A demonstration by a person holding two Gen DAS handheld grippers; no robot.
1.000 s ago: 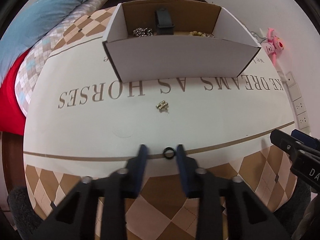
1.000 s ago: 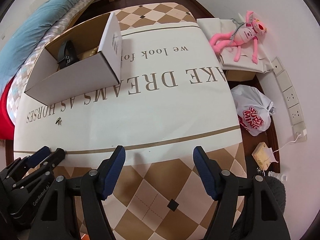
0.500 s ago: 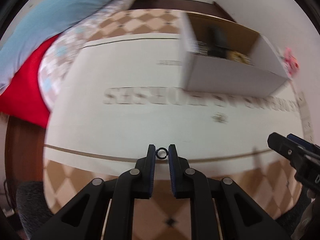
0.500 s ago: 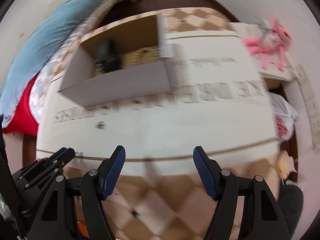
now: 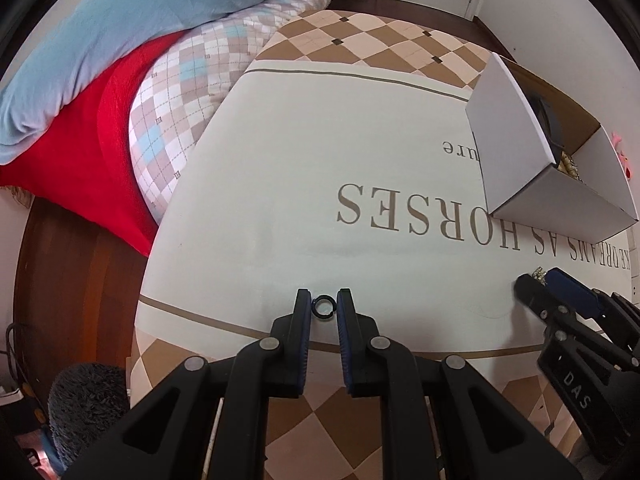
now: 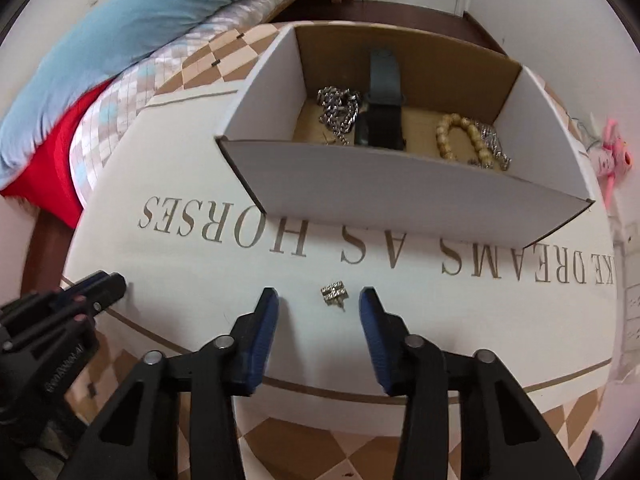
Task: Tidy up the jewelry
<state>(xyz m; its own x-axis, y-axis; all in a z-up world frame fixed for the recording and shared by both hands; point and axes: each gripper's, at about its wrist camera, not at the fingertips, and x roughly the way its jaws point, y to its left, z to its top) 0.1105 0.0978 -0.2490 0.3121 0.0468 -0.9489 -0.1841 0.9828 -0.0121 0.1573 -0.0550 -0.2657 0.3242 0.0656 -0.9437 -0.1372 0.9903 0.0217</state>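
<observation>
The left gripper, black with blue-padded fingers, pinches a small black ring between its fingertips, the pads pressing on the ring's two sides, jaws narrow. It hangs over the cream tablecloth printed with large brown letters, above the cloth's thin brown border line. A light-blue quilt and a red blanket lie on the bed beside the table.

The right gripper, of the same black-and-blue build, points down at the cloth with its jaws partly apart; they have just been closing. A small gold-coloured sparkling earring lies on the cloth between the two fingertips, just ahead of them, and neither pad touches it.

Beyond the earring stands an open white cardboard box with a brown inside, set on the printed lettering. In it lie a silver chain bracelet, a black watch with a dark strap in the middle, and a wooden bead bracelet towards the right wall, with another silvery piece against it. A pink plush toy lies past the table's right edge
</observation>
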